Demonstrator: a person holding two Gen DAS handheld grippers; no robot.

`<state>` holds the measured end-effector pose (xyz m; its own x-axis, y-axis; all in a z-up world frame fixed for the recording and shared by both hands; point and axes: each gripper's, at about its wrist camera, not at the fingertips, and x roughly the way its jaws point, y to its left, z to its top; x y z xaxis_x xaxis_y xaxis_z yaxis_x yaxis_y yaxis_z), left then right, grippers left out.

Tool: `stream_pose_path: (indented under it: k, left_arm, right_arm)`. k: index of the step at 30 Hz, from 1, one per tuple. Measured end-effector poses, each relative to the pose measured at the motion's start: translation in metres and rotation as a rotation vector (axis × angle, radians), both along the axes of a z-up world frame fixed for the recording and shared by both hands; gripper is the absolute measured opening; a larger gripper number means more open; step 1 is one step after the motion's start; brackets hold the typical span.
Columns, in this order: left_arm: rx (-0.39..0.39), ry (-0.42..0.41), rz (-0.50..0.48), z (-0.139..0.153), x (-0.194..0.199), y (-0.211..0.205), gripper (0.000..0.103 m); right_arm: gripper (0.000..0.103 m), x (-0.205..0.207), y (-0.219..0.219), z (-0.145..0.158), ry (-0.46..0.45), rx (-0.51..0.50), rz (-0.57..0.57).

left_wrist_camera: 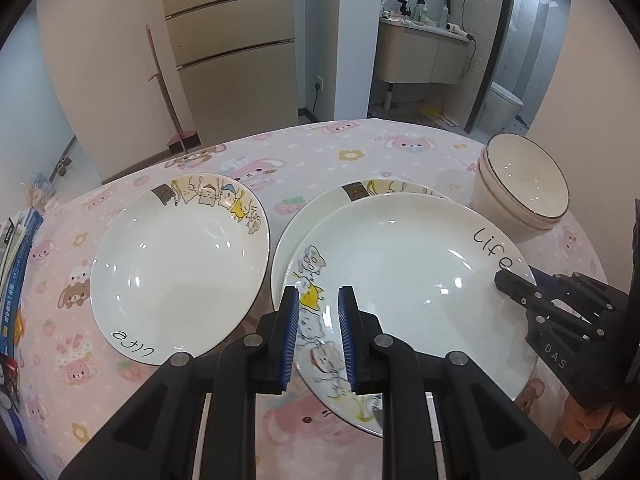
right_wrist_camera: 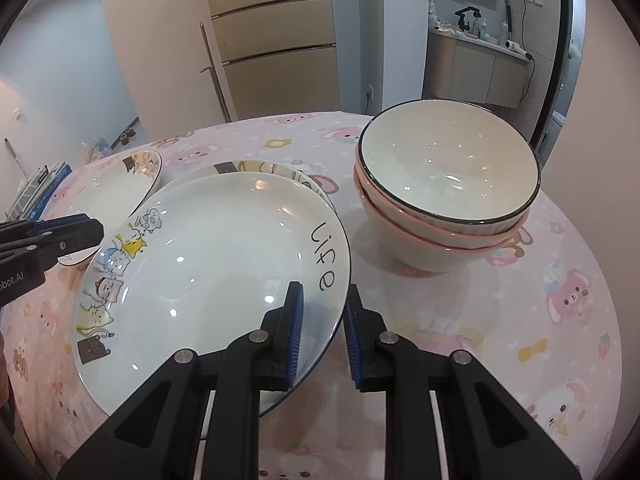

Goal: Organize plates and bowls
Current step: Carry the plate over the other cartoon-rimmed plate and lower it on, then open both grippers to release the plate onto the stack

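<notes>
Pink cartoon-print tablecloth (left_wrist_camera: 320,152) before beige fridge (left_wrist_camera: 236,40) and open bathroom (left_wrist_camera: 432,32)

We see only a far sliver of the lower plate (left_wrist_camera: 320,208) beneath the top plate (left_wrist_camera: 400,264); the books (left_wrist_camera: 16,264) are cropped.

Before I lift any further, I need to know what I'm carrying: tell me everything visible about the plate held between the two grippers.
The held plate is a round, glossy white dish, seemingly ceramic, with a thin dark rim, cartoon cats along one side and "life" written opposite. It looks empty and clean. It overlaps a matching plate behind it. The left gripper is closed on the cat edge, the right gripper on the rim near the lettering.
</notes>
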<state>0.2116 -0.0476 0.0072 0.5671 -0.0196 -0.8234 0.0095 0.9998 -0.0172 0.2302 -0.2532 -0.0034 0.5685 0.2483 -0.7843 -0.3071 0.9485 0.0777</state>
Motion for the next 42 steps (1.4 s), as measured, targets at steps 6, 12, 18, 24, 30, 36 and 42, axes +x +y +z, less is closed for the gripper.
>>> stream_pose_path:
  k: [6,12,18,24,30,36,42]
  left_arm:
    - [0.003,0.008,-0.007,-0.004,0.001,-0.003,0.02]
    - [0.005,0.011,-0.005,-0.005,0.001,-0.003,0.02]
    - [0.002,0.01,-0.016,-0.004,0.001,-0.004,0.02]
    - [-0.009,0.02,-0.014,-0.006,0.0,-0.003,0.02]
    - [0.001,0.021,-0.028,-0.006,-0.001,-0.009,0.02]
    - [0.0,0.032,-0.037,-0.009,0.0,-0.012,0.021]
    - [-0.023,0.033,-0.049,-0.009,-0.001,-0.014,0.021]
  right_arm:
    - [0.02,0.001,0.002,-0.004,-0.002,0.007,0.005]
    - [0.019,0.001,0.003,-0.006,-0.039,-0.004,-0.006]
    - [0.021,-0.002,0.003,-0.001,0.01,-0.018,0.017]
    - [0.022,-0.004,-0.009,0.004,0.116,0.083,0.025]
    - [0.022,-0.012,-0.009,0.007,0.152,0.118,0.028]
    - [0.023,-0.018,-0.001,0.004,0.108,0.096,0.014]
    - [0.015,-0.014,0.001,0.0,0.005,0.013,-0.032]
